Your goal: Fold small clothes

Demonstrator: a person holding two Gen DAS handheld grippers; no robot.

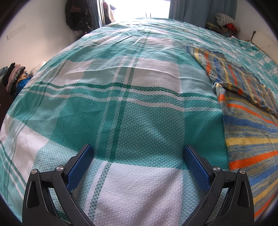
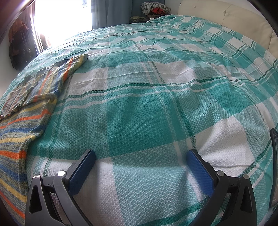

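Lying spread on the checked bedspread, between the two grippers: striped knit sweater, at the right edge of the left wrist view and the left edge of the right wrist view. Sleeve or upper part already doubled over the body, reaching toward the far side of the bed. Left gripper hovering over bare bedspread just left of the sweater, fingers spread wide, nothing between them. Right gripper likewise spread wide and empty, over bare bedspread to the right of the sweater, well clear of it. Judged by the loose knit: soft, light, limp, likely to stretch and sag when lifted, unlikely to slip out of the ribbed blue pads. Best taken at the edges, probably the near hem corners or the side seams, one gripper to each, pinching both layers so the fabric lifts evenly and does not bunch. Beyond the far corner of the bed, a heap of other clothes; dark garments hanging on the far left wall.
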